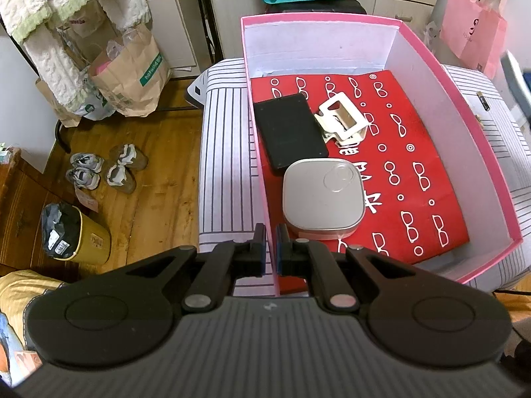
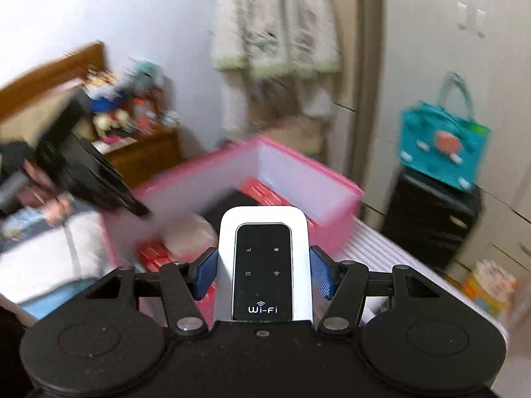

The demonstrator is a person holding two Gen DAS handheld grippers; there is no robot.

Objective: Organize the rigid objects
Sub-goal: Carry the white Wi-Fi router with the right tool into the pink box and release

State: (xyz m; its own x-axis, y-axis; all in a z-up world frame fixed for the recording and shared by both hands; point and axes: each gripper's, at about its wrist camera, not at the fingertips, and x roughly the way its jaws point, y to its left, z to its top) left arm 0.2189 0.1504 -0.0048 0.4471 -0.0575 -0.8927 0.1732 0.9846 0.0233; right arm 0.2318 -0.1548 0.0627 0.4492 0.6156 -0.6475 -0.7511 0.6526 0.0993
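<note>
A pink box point(image 1: 448, 106) with white inner walls and a red patterned liner stands on a striped surface. Inside lie a black flat device point(image 1: 290, 129), a white clip-like holder point(image 1: 343, 117) and a grey square device point(image 1: 322, 195). My left gripper point(image 1: 271, 245) is shut on the box's near left wall point(image 1: 265, 205). My right gripper point(image 2: 264, 265) is shut on a white and black Wi-Fi router point(image 2: 264, 258), held above the striped surface just short of the pink box point(image 2: 298, 179). The left gripper shows at the box's left wall in the right wrist view point(image 2: 99, 182).
The striped cover point(image 1: 225, 165) drops to a wooden floor with shoes point(image 1: 106, 169), a yellow bin point(image 1: 76, 235) and paper bags point(image 1: 129, 69). A teal bag point(image 2: 444, 146) sits on a black case point(image 2: 431, 219) behind the box. A pink bag point(image 1: 474, 33) hangs at right.
</note>
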